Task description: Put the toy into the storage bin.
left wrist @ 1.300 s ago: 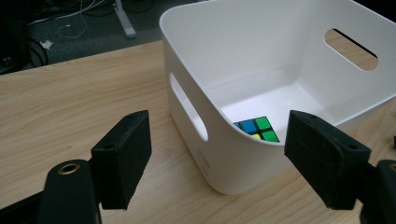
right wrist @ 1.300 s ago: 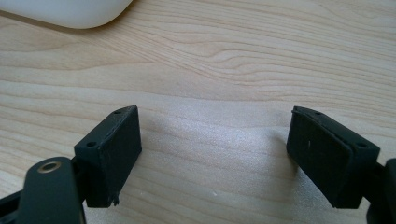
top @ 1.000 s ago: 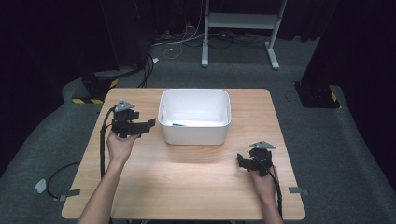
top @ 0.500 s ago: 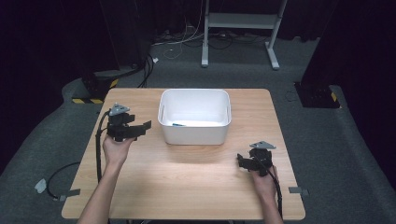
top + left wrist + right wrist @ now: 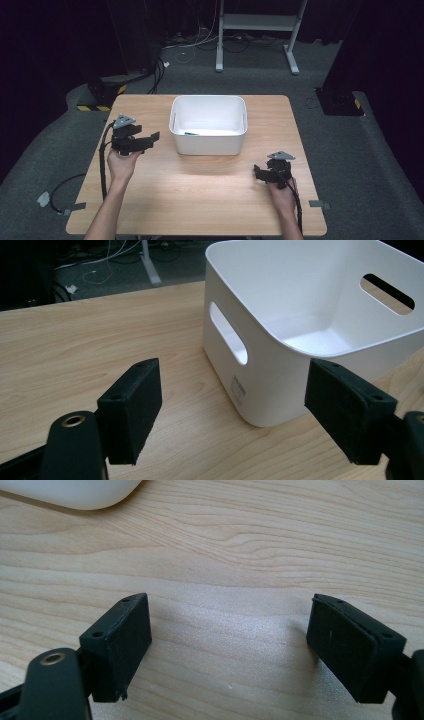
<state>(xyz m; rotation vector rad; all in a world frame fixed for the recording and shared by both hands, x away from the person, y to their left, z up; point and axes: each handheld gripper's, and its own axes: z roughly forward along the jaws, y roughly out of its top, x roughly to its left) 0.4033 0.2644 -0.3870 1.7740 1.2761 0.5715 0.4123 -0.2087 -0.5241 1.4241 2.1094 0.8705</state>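
Observation:
A white plastic bin [image 5: 209, 125] with handle slots stands at the middle of the wooden table [image 5: 200, 195]. A small blue thing [image 5: 190, 133] lies on its floor near the left wall. My left gripper [image 5: 150, 140] hovers just left of the bin and points at it. In the left gripper view its pads [image 5: 131, 410] stand apart with nothing between them, and the bin's near corner [image 5: 255, 385] is a short way ahead. My right gripper [image 5: 257, 173] rests low near the table's front right, open over bare wood [image 5: 230, 630], with the bin's edge [image 5: 75, 492] farther off.
A metal stand [image 5: 255, 30] and loose cables [image 5: 190, 47] lie on the grey floor beyond the table. A black cable [image 5: 103, 165] trails from the left gripper over the table's left edge. Bare tabletop lies between the two hands, in front of the bin.
The left gripper has drifted slightly to the left and toward the person, away from the bin. The right gripper has stayed where it was.

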